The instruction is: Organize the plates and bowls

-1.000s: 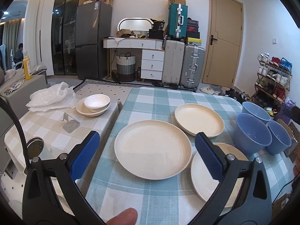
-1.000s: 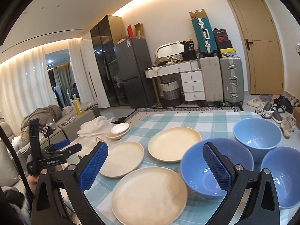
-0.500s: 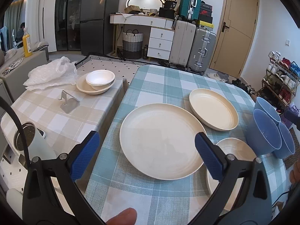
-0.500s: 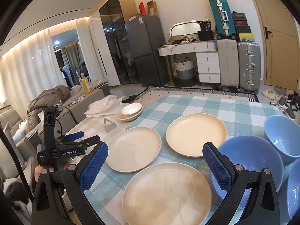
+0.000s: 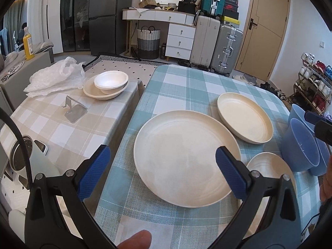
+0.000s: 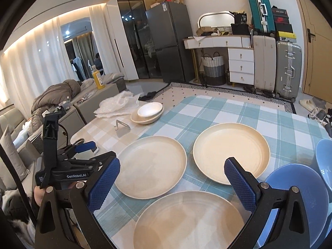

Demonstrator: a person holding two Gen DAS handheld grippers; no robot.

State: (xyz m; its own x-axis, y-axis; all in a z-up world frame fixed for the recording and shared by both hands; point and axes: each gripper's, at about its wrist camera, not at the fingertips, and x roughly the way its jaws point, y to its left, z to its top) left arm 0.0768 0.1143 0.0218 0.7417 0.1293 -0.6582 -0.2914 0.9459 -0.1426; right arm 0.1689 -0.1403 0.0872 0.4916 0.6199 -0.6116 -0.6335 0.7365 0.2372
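Note:
Three cream plates lie on the checked teal table (image 5: pixel 182 87). In the left wrist view the near plate (image 5: pixel 186 157) lies right under my open, empty left gripper (image 5: pixel 164 170); a second plate (image 5: pixel 244 120) lies behind it and a third (image 5: pixel 267 166) at right. Blue bowls (image 5: pixel 300 145) stand at the right edge. In the right wrist view my open, empty right gripper (image 6: pixel 172 184) hovers over the nearest plate (image 6: pixel 186 222), with the other plates (image 6: pixel 151 166) (image 6: pixel 230 149) beyond and a blue bowl (image 6: pixel 298 191) at right. The left gripper also shows there (image 6: pixel 83 147).
A lower side table (image 5: pixel 62 128) with a beige checked cloth stands left of the main table. It carries a white bowl in a cream bowl (image 5: pixel 110 83), a plastic bag (image 5: pixel 56 76) and a metal stand (image 5: pixel 74 112). Suitcases and a shoe rack stand behind.
Both grippers have moved forward and tilted down towards the plates. The near plates look larger and closer. Both grippers stay open.

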